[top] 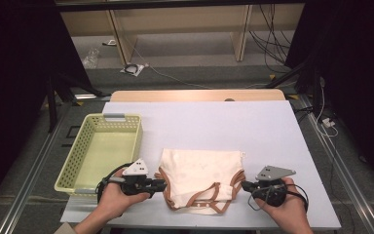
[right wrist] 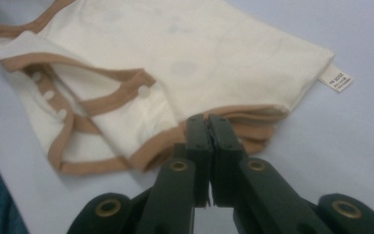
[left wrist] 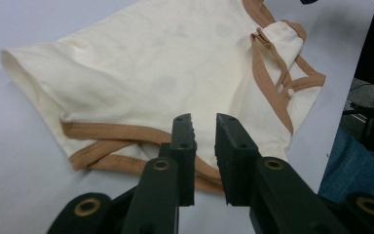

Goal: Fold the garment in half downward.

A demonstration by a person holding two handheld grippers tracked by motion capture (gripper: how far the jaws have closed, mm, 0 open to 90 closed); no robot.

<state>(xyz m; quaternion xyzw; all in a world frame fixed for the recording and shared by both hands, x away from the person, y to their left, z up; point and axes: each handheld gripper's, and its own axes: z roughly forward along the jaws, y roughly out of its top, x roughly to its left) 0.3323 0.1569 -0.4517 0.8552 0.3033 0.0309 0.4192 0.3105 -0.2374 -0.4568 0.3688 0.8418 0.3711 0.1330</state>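
Cream baby bodysuit [top: 199,178] with brown trim lying flat on the white worktop [top: 214,126], near the front edge, between both grippers. Snap end with brown straps toward the person, plain folded end away. Small white label [right wrist: 336,78] sticking out at the far right corner.

Left gripper [top: 159,185] at the garment's left edge, by the brown leg trim [left wrist: 102,134]. Jaws apart by a narrow gap, over the trim, nothing clearly pinched between them.

Right gripper [top: 245,185] at the garment's right edge. Jaws pressed together right at the brown trim [right wrist: 253,114]; cannot tell whether any fabric is caught between them.

Pale yellow-green basket [top: 76,161] on the worktop left of the garment, just beside the left hand [top: 114,197].
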